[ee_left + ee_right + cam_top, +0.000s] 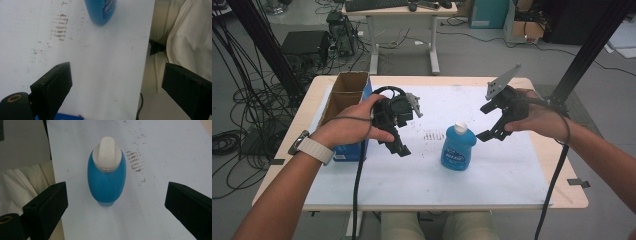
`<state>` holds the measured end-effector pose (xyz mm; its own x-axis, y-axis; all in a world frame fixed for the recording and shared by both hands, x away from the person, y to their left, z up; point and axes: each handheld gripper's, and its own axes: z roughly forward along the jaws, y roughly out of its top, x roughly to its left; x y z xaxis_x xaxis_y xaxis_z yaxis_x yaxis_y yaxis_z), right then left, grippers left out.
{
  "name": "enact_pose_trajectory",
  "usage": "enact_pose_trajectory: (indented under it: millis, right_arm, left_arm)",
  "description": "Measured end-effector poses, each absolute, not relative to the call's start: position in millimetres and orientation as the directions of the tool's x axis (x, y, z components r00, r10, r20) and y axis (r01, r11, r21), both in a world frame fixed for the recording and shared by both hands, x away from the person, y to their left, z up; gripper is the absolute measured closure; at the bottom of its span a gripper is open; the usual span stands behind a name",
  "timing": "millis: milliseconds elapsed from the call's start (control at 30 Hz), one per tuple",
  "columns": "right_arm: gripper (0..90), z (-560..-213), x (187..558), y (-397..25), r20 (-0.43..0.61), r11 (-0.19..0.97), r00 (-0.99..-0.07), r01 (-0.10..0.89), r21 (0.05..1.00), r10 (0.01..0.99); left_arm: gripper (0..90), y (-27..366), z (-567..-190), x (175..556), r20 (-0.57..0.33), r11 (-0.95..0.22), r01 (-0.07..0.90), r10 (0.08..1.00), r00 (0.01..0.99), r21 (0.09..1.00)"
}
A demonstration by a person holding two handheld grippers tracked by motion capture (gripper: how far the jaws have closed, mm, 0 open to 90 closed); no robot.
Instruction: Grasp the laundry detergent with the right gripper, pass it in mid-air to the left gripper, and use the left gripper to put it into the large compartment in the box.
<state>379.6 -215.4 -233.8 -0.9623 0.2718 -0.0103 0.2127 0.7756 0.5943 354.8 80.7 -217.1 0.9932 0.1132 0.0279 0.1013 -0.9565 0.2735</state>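
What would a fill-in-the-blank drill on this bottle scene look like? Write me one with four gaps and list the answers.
1. The blue bottle stands upright on the white table mat and has a ______ cap.
2. The right gripper is aimed at the bottle with its jaws ______.
3. The left gripper has its jaws open and holds ______.
4. At the table's left edge, beside the left hand, stands an open ______ box.

Missing words: white; open; nothing; cardboard
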Motion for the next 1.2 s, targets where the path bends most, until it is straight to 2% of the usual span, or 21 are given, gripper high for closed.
enact_pose_trajectory:
  millis: [67, 133, 167, 533, 833, 1200]
  right_arm:
    - [5.1, -237.0, 380.5, -215.4, -0.032, 0.775, -0.968, 0.181, 0.606, 0.251]
    - [5.0, -238.9, 378.4, -215.8, -0.018, 0.77, -0.962, 0.208, 0.603, 0.273]
    - [5.0, -240.7, 380.4, -216.4, -0.03, 0.768, -0.966, 0.186, 0.613, 0.259]
    - [5.3, -250.8, 379.1, -221.0, -0.014, 0.755, -0.961, 0.209, 0.622, 0.278]
    - [5.8, -256.4, 379.0, -223.6, -0.031, 0.752, -0.963, 0.189, 0.632, 0.268]
    - [4.0, -263.0, 379.7, -227.0, -0.005, 0.751, -0.96, 0.215, 0.625, 0.28]
  left_arm:
    - [9.7, 80.9, -217.7, 354.6, 0.025, -0.956, 0.104, 0.116, 0.993, 0.273]
    - [9.7, 81.2, -218.2, 354.6, 0.026, -0.956, 0.104, 0.115, 0.993, 0.273]
    - [9.7, 81.3, -218.4, 354.7, 0.026, -0.956, 0.105, 0.117, 0.993, 0.274]
    - [9.7, 80.7, -219.1, 355.1, 0.029, -0.955, 0.104, 0.117, 0.993, 0.278]
    - [9.7, 80.4, -219.8, 355.2, 0.029, -0.955, 0.106, 0.119, 0.992, 0.278]
    - [9.7, 80.1, -220.5, 355.4, 0.028, -0.955, 0.111, 0.123, 0.992, 0.276]
